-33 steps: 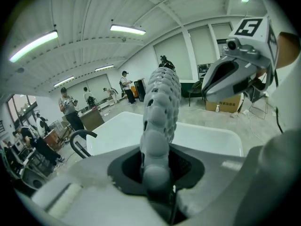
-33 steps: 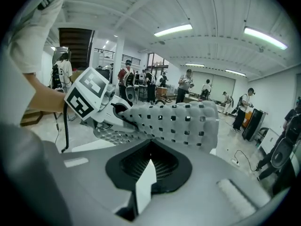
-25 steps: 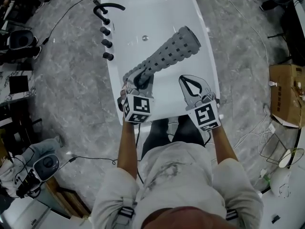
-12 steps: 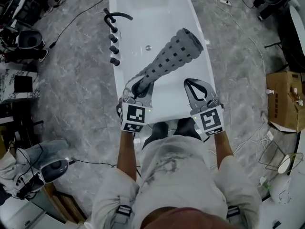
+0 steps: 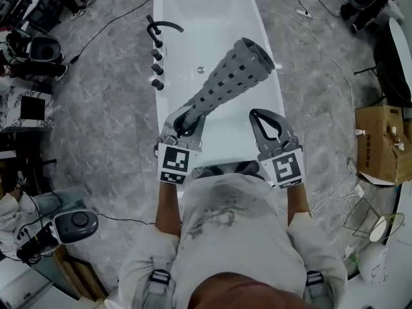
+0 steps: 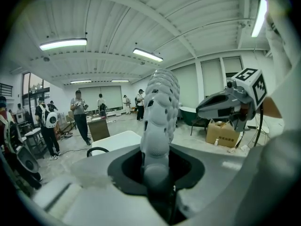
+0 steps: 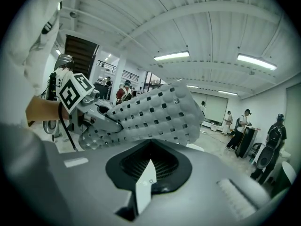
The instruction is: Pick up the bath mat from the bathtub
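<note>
While I look down past the person's pale shirt, both arms reach out over the near end of the bathtub [image 5: 212, 11], each with a marker cube at the wrist. The left hand-held gripper [image 5: 185, 118] sits over the tub's near left part and is clenched on the narrow end of the bath mat [image 5: 232, 76]. In the left gripper view the grey roll [image 6: 160, 107] stands straight out from between the jaws, pinched where they meet. The right hand-held gripper [image 5: 267, 122] hangs over the tub's near right rim, jaws drawn together with nothing between them. Its own view shows only a thin pale slit in the dark opening, with the mat [image 7: 155, 117] passing across beyond its tips. The mat is a grey, knobbly sheet full of square holes, rolled into a loose tube. It slants from the left gripper across the middle of the tub, and its wide open end sits over the right rim. I cannot tell whether any part of it touches the tub. Below it, in the white tub floor, lies the drain [image 5: 201, 70]. On the tub's left rim stand a row of dark knobs [image 5: 156, 63], and farther along that rim is the curved black faucet [image 5: 161, 26]. Well off the tub's right side, a cardboard box [image 5: 380, 140] sits on the marbled grey floor [image 5: 103, 127].
</note>
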